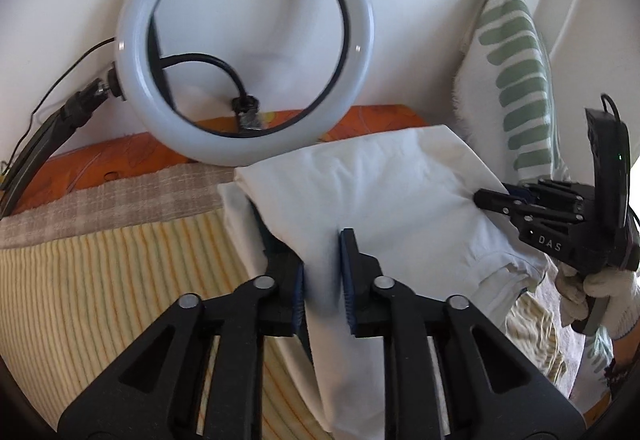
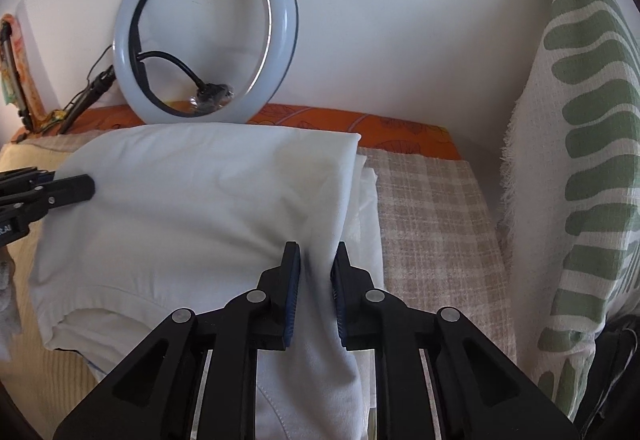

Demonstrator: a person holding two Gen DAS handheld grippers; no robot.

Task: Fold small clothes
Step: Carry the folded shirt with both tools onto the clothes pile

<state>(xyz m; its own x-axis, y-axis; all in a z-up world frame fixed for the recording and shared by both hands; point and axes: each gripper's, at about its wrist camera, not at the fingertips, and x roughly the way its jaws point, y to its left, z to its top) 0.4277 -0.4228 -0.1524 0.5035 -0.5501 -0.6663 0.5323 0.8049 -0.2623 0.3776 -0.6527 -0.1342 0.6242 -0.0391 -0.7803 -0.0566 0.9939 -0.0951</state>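
A white garment (image 1: 384, 192) lies partly folded on the bed, its upper layer lifted and stretched between both grippers; it also shows in the right wrist view (image 2: 192, 208). My left gripper (image 1: 323, 240) is shut on the garment's near left edge. My right gripper (image 2: 316, 252) is shut on its right edge. In the left wrist view the right gripper (image 1: 480, 196) pinches the cloth at the right. In the right wrist view the left gripper (image 2: 86, 188) pinches it at the left. A hemmed edge hangs below the lifted layer.
A white ring light (image 1: 244, 52) on a black stand leans against the wall behind the garment, also in the right wrist view (image 2: 208, 36). A green-striped pillow (image 2: 580, 160) stands at the right. The bed has a yellow ribbed blanket (image 1: 120, 280), a checked cloth (image 2: 432, 224) and an orange sheet (image 2: 360, 124).
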